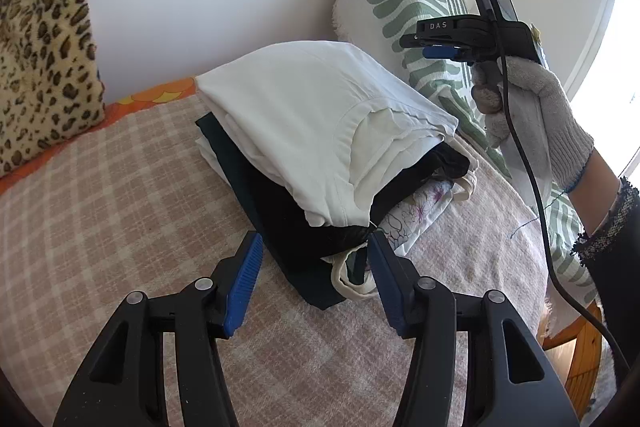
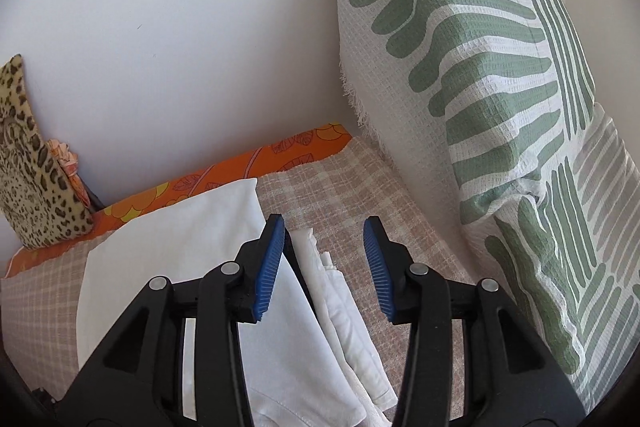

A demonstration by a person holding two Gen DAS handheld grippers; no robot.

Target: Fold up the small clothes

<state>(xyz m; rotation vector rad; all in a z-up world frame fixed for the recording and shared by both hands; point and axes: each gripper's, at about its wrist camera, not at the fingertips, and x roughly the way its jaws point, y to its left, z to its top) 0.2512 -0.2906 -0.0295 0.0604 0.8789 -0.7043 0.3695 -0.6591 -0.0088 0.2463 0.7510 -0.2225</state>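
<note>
Hovering over a pile of folded clothes [image 1: 304, 131] on the checked blanket [image 1: 100, 211], I am holding my left gripper [image 1: 316, 251] with its jaws spread and gripping nothing, the blue pads flanking the pile's near corner at twelve o'clock. I am judging the main risk to be the stack itself: the white garment [image 1: 320, 107] on top is lying bulged and tilted over the black garment [image 1: 280, 211], so a nudge from either pad could slide it off or drag the lower layers out of their folds. A floral piece [image 1: 416, 211] is peeking out at two o'clock, and I could snag it by mistake. My right gripper [image 2: 324, 259] is also standing with jaws apart and empty; in its own view the white garment is lying at eight o'clock under its left finger, with more white folded edges directly below the gap. The leaf-print cushion [image 2: 480, 67] is leaning close at two o'clock and could get bumped.
</note>
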